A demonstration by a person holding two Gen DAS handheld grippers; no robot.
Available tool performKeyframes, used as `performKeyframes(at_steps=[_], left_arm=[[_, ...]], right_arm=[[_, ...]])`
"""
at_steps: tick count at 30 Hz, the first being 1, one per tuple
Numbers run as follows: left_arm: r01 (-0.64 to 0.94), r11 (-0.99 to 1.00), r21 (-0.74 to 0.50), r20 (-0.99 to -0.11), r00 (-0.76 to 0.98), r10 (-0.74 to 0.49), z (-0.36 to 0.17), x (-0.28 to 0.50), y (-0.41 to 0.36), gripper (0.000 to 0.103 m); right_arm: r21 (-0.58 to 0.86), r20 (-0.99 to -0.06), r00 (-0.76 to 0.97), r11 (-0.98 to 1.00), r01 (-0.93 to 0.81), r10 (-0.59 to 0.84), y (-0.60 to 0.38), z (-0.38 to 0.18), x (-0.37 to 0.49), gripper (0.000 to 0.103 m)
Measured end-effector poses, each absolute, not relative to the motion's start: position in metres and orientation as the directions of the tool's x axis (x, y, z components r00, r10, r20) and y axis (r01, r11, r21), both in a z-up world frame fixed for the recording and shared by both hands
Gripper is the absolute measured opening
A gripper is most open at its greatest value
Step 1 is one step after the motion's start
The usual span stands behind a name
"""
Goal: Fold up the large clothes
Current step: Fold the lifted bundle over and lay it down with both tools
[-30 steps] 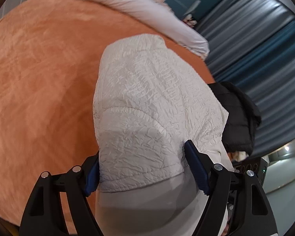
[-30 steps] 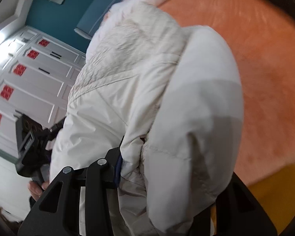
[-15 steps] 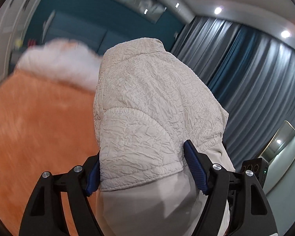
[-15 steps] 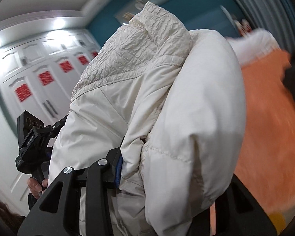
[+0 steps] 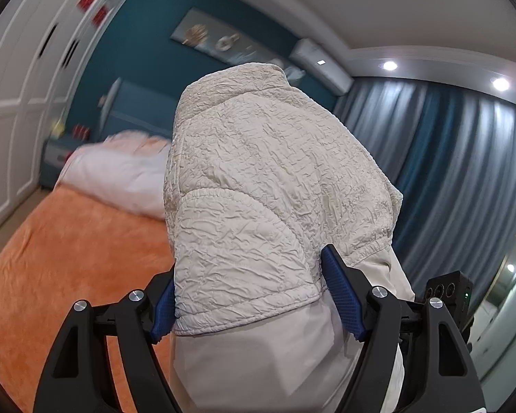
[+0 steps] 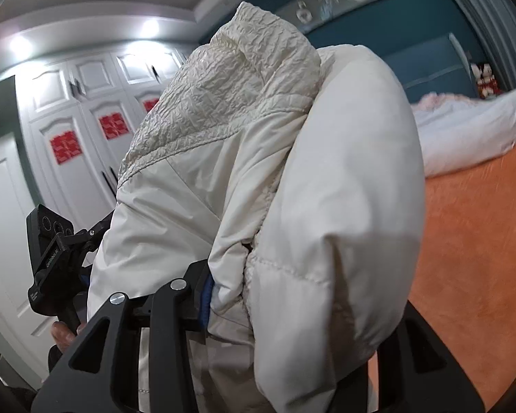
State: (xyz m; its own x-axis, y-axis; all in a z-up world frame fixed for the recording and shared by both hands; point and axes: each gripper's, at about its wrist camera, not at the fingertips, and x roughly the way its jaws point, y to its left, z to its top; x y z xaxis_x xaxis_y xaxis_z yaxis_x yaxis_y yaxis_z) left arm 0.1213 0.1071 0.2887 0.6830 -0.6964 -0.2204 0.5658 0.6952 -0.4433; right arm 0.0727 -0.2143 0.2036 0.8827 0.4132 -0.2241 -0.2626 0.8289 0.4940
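A padded white jacket [image 5: 258, 179] with a crinkled upper panel hangs bunched between both grippers, lifted above the bed. My left gripper [image 5: 254, 299] is shut on a thick fold of the crinkled panel, with a blue pad pressed against each side. In the right wrist view, my right gripper [image 6: 299, 309] is shut on a smooth puffy part of the same jacket [image 6: 326, 189]. Its right finger is hidden behind the cloth. The left gripper's body [image 6: 51, 251] shows at the left, with a person's hand [image 6: 63, 334] below it.
An orange blanket [image 5: 68, 251] covers the bed below, and a white duvet [image 5: 120, 175] lies at its head. White wardrobe doors [image 6: 68, 137] stand on the left. Blue-grey curtains [image 5: 447, 172] hang on the right, against a teal wall [image 5: 137, 51].
Both grippers have risen and tipped up with the jacket still held. The views swung from the orange bed surface to the walls, the wardrobe and the ceiling.
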Motion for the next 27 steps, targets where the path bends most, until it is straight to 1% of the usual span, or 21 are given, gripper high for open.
performKeyframes(at_steps=[2,4,7,8,10,11,12,13,14,15,17,19,21,23,24,25,26,27], left_arm=[[0.53,0.711,-0.462,-0.264,0.683,-0.681,0.259,0.146,0.112,0.072],[0.483,0.733,-0.479,-0.335,0.671,-0.661,0.217,0.176,0.114,0.072],[0.407,0.765,-0.5,-0.458,0.626,-0.632,0.142,0.219,0.108,0.072],[0.366,0.779,-0.51,-0.513,0.597,-0.617,0.105,0.235,0.106,0.072],[0.309,0.8,-0.514,-0.596,0.541,-0.593,0.05,0.248,0.104,0.071],[0.274,0.816,-0.509,-0.645,0.506,-0.572,0.021,0.253,0.101,0.069],[0.229,0.833,-0.503,-0.695,0.467,-0.547,-0.02,0.257,0.1,0.071],[0.231,0.83,-0.507,-0.668,0.504,-0.548,-0.029,0.248,0.101,0.073],[0.243,0.816,-0.524,-0.622,0.545,-0.562,-0.033,0.242,0.108,0.074],[0.224,0.801,-0.555,-0.61,0.546,-0.574,-0.038,0.24,0.115,0.077],[0.182,0.794,-0.58,-0.622,0.532,-0.575,-0.037,0.246,0.123,0.079],[0.152,0.811,-0.565,-0.645,0.532,-0.549,-0.025,0.24,0.128,0.078],[0.14,0.849,-0.509,-0.682,0.537,-0.497,-0.006,0.233,0.133,0.077],[0.157,0.877,-0.455,-0.699,0.547,-0.461,0.02,0.225,0.138,0.077],[0.156,0.886,-0.436,-0.701,0.558,-0.443,0.025,0.225,0.142,0.077],[0.15,0.899,-0.41,-0.702,0.577,-0.417,0.039,0.222,0.141,0.077],[0.15,0.905,-0.399,-0.698,0.59,-0.406,0.047,0.224,0.137,0.077],[0.161,0.906,-0.391,-0.683,0.61,-0.403,0.059,0.224,0.131,0.077]], right_arm=[[0.526,-0.275,0.865,0.819,-0.229,0.419,-0.209,0.168,0.107,0.039],[0.541,-0.33,0.849,0.819,-0.189,0.413,-0.202,0.133,0.133,0.039],[0.575,-0.457,0.796,0.815,-0.076,0.397,-0.202,0.058,0.166,0.039],[0.572,-0.522,0.764,0.82,-0.018,0.38,-0.203,0.025,0.176,0.039],[0.54,-0.633,0.697,0.838,0.083,0.338,-0.202,-0.025,0.187,0.039],[0.528,-0.675,0.661,0.84,0.123,0.327,-0.201,-0.046,0.19,0.04],[0.524,-0.715,0.619,0.835,0.169,0.324,-0.202,-0.074,0.19,0.048],[0.565,-0.676,0.652,0.81,0.16,0.343,-0.207,-0.087,0.18,0.053],[0.578,-0.654,0.673,0.802,0.15,0.345,-0.209,-0.09,0.175,0.061],[0.575,-0.663,0.667,0.802,0.163,0.34,-0.212,-0.092,0.173,0.07],[0.583,-0.673,0.647,0.795,0.167,0.358,-0.217,-0.087,0.171,0.071],[0.575,-0.674,0.645,0.804,0.151,0.361,-0.23,-0.075,0.162,0.071],[0.55,-0.67,0.662,0.824,0.138,0.336,-0.241,-0.048,0.148,0.071],[0.505,-0.67,0.692,0.848,0.159,0.269,-0.253,-0.025,0.134,0.071],[0.476,-0.655,0.723,0.863,0.17,0.219,-0.261,-0.007,0.127,0.066],[0.466,-0.636,0.744,0.87,0.158,0.206,-0.264,0.009,0.127,0.059],[0.457,-0.631,0.749,0.877,0.148,0.202,-0.261,0.019,0.133,0.05],[0.428,-0.628,0.752,0.896,0.118,0.2,-0.254,0.036,0.144,0.038]])
